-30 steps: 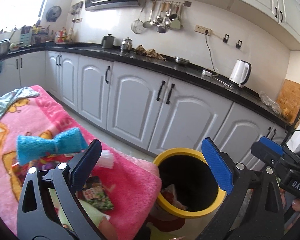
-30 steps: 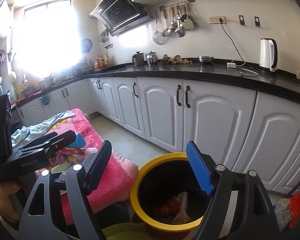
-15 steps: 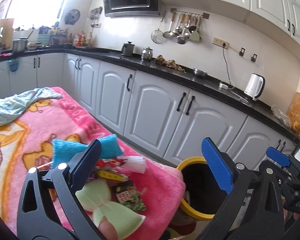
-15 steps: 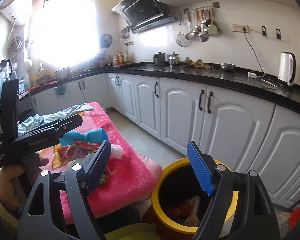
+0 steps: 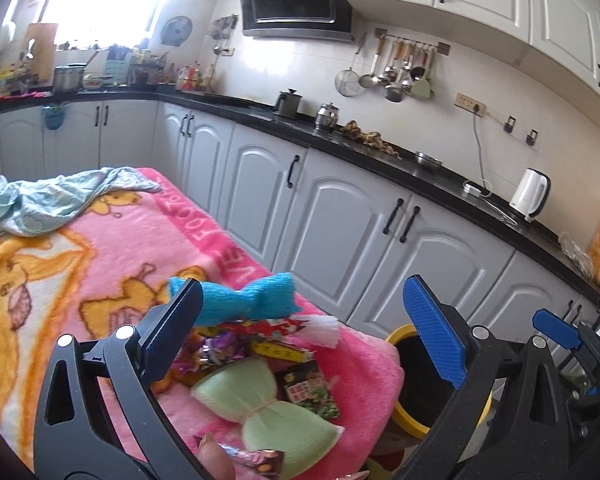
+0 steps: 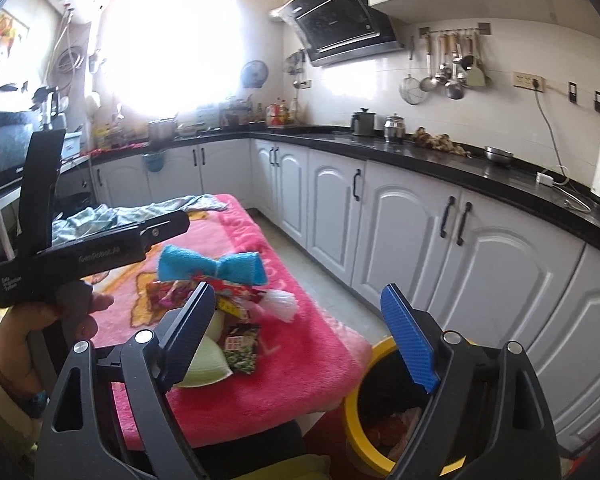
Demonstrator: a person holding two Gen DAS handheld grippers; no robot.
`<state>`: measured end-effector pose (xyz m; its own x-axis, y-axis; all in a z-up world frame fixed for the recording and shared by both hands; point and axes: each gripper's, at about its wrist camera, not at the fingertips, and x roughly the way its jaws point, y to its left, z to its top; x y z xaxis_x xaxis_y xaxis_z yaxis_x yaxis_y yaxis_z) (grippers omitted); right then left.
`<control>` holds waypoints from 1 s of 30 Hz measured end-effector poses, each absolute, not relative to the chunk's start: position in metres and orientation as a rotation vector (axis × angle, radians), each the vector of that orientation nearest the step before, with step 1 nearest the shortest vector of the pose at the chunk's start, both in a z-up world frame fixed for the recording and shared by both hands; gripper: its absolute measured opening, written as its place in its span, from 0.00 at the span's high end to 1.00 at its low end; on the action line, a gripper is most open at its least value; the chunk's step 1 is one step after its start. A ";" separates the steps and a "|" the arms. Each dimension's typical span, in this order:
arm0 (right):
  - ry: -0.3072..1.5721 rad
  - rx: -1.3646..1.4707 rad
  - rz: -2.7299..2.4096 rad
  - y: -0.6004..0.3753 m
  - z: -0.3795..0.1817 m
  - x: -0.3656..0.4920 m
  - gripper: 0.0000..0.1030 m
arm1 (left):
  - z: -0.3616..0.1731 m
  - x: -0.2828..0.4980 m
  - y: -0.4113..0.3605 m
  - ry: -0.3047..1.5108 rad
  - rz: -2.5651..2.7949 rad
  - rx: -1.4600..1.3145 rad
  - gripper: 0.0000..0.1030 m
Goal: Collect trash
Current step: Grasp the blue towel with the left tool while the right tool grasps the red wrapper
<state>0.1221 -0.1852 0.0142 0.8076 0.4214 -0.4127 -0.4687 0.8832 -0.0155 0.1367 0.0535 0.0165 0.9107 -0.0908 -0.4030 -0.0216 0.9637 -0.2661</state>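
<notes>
The left gripper (image 5: 300, 332) jaws stand spread and empty; the snack wrappers (image 5: 256, 344) lie between them on the pink blanket (image 5: 100, 248). The right gripper (image 6: 300, 336) jaws are opening, empty, with the yellow bin (image 6: 356, 412) below the right jaw.

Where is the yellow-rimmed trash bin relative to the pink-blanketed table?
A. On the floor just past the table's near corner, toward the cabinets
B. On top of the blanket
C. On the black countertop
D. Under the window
A: the trash bin stands on the floor beside the pink blanket's corner, facing the white cabinets.
</notes>
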 end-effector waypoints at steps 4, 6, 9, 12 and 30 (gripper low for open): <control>0.428 -0.138 0.514 -0.168 0.011 0.127 0.20 | 0.011 0.137 0.070 0.434 -0.004 -0.291 0.11; 0.431 -0.153 0.535 -0.159 0.009 0.129 0.20 | 0.009 0.138 0.079 0.439 0.014 -0.303 0.11; 0.447 -0.173 0.564 -0.145 0.004 0.135 0.20 | 0.005 0.140 0.095 0.455 0.043 -0.329 0.11; 0.462 -0.195 0.588 -0.131 -0.004 0.143 0.20 | -0.001 0.143 0.110 0.476 0.057 -0.359 0.11; 0.545 -0.358 0.711 -0.045 -0.062 0.208 0.20 | -0.045 0.184 0.162 0.653 -0.027 -0.622 0.25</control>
<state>0.2075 -0.0448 -0.0620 0.6292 0.5156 -0.5816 -0.6958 0.7071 -0.1258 0.1839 0.1621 -0.0448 0.8008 -0.2131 -0.5598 -0.1658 0.8192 -0.5490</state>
